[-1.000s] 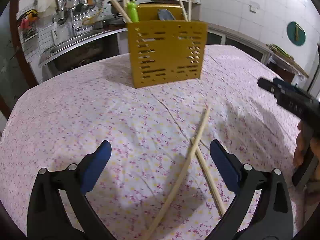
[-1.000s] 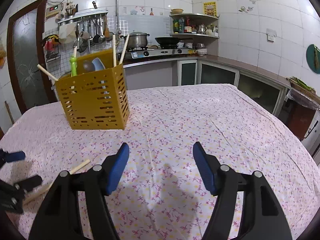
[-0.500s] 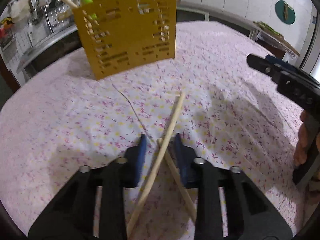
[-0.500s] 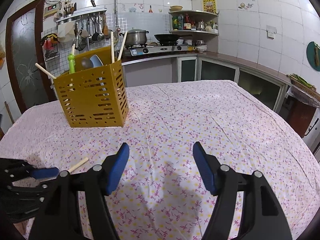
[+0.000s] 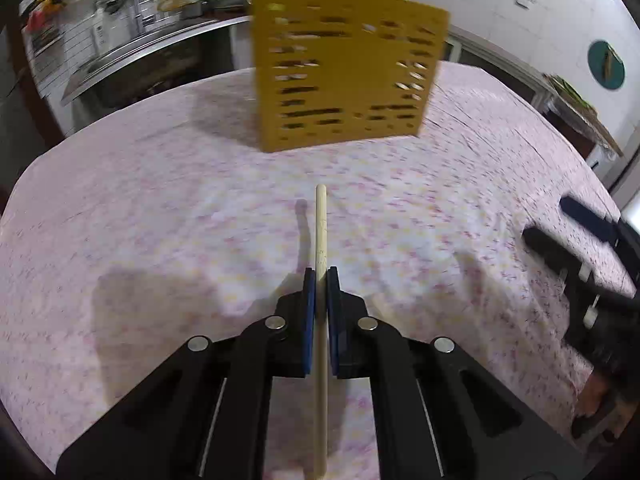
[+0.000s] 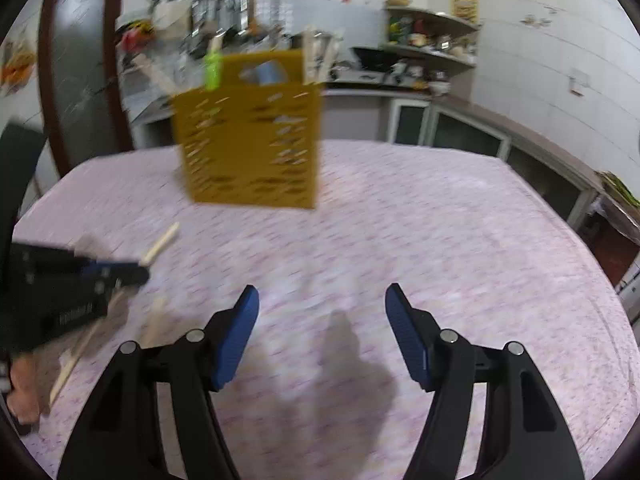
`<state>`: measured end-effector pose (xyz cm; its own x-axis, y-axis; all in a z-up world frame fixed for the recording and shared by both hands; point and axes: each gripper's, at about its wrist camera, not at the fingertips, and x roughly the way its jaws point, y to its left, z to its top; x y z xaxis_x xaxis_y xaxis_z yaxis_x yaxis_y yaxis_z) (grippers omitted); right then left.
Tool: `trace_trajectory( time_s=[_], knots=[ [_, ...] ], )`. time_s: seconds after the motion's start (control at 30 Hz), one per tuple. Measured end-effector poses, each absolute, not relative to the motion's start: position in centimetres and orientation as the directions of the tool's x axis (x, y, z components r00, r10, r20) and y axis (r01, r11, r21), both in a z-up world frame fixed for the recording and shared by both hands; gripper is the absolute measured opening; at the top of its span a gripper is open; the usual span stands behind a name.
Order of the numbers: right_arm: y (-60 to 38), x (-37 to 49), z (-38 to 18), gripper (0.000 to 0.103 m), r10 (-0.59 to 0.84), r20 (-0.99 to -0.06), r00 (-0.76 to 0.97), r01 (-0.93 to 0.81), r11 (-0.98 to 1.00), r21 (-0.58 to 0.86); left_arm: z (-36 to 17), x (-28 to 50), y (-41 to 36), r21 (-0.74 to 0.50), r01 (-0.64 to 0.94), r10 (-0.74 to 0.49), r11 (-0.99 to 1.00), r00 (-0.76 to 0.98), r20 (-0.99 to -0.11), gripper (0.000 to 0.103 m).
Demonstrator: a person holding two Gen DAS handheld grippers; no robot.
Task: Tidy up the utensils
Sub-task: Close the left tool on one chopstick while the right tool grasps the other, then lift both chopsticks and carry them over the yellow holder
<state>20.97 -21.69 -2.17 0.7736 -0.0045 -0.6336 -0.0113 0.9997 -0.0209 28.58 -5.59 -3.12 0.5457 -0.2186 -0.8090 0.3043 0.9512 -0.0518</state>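
The yellow slotted caddy (image 5: 344, 68) stood on the flowered tablecloth (image 5: 160, 208) already stocked: a green-handled piece (image 6: 213, 68), a bluish spoon-like shape and several wooden sticks (image 6: 316, 56) rose above its rim. The left gripper (image 5: 321, 276) was clamped on one chopstick (image 5: 321, 232), tip aimed at the caddy from the near side and casting a shadow below, so apparently lifted. The right gripper (image 6: 322, 300) hung wide and empty nearer than the caddy; a second chopstick (image 6: 154, 324) lay on the cloth beside the left gripper, so by my reading two sticks remained.
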Motion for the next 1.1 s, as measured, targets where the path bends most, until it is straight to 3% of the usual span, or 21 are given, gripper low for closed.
trace_trajectory(
  time_s=[0.17,0.6,0.9,0.97,1.1],
  knots=[
    [-17.7,21.1,-2.6,0.061,0.065,-0.675,0.735,-0.104,0.994,-0.017,-2.4,27.9,-2.4,-0.038,0.264,-0.187,0.964,0.565,-0.804,0.004],
    [-13.3,23.0,-4.3,0.02,0.123,-0.765,0.632,-0.148,0.988,0.037,-3.0,27.0,1.3,-0.026,0.179,-0.128,0.983,0.584,-0.802,0.004],
    [-12.2,23.5,-5.1,0.019,0.136,-0.801,0.583,-0.163,0.985,0.048,-2.9,26.8,1.2,-0.038,0.187,-0.142,0.982,0.583,-0.8,0.004],
    [-12.2,23.5,-5.2,0.008,0.139,-0.8,0.583,-0.165,0.985,0.051,-3.0,26.8,1.2,-0.04,0.185,-0.142,0.982,0.58,-0.802,0.004],
    [-13.6,23.8,-4.8,0.006,0.185,-0.793,0.58,-0.157,0.981,0.114,-2.6,26.8,1.1,-0.053,0.186,-0.154,0.981,0.584,-0.797,0.004]
  ],
)
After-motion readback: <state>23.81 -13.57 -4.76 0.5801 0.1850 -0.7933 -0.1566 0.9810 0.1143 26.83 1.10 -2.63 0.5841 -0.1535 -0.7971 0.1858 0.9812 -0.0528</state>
